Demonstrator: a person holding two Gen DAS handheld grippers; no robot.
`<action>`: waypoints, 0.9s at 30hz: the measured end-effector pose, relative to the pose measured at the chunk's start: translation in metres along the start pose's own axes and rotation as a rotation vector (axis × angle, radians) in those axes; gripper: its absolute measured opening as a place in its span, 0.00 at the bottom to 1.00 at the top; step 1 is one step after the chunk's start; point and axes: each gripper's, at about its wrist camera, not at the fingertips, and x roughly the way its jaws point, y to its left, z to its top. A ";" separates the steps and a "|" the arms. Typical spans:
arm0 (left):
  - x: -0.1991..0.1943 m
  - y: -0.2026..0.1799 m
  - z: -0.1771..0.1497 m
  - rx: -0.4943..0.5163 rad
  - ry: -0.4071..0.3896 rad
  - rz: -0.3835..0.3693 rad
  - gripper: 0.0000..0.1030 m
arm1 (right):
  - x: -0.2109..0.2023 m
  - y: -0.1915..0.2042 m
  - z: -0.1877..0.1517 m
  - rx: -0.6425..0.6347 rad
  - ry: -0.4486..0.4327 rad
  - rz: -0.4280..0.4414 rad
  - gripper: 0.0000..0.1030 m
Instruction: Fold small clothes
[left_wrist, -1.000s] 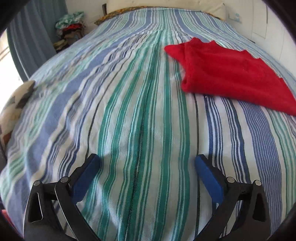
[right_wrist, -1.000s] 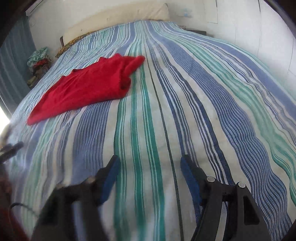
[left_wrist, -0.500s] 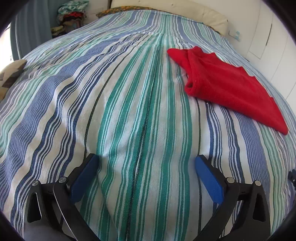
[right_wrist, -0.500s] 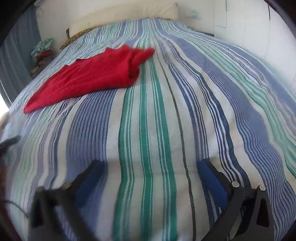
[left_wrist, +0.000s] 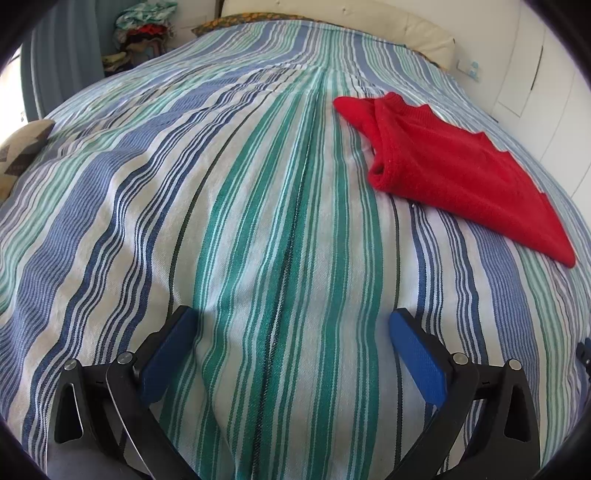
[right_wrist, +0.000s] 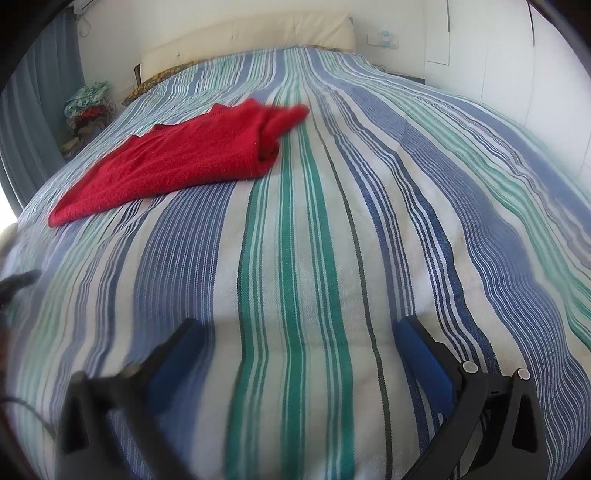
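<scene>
A red knit garment (left_wrist: 454, 173) lies folded on the striped bedspread (left_wrist: 258, 206), far right of my left gripper (left_wrist: 291, 325). In the right wrist view the same garment (right_wrist: 184, 162) lies to the upper left of my right gripper (right_wrist: 299, 332). Both grippers are open and empty, with blue pads (left_wrist: 417, 354) spread wide, low over the bedspread (right_wrist: 332, 258) and well short of the garment.
A pile of clothes (left_wrist: 144, 26) sits at the far left by a blue curtain (left_wrist: 62, 62). A patterned cushion (left_wrist: 18, 155) lies at the bed's left edge. A cream headboard (right_wrist: 251, 37) and white walls bound the far side.
Both grippers have drawn back and tilted up, so the garment looks farther away. The right gripper's jaws have opened wider. The garment has not moved.
</scene>
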 end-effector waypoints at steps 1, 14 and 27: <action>0.000 0.000 0.000 0.000 0.000 0.000 1.00 | 0.000 0.000 0.000 0.001 0.001 0.001 1.00; -0.002 0.001 0.001 -0.010 -0.004 -0.011 1.00 | 0.001 0.002 0.001 -0.009 0.008 -0.014 1.00; -0.001 0.001 0.001 -0.009 -0.002 -0.008 1.00 | 0.003 0.003 0.003 -0.015 0.015 -0.030 1.00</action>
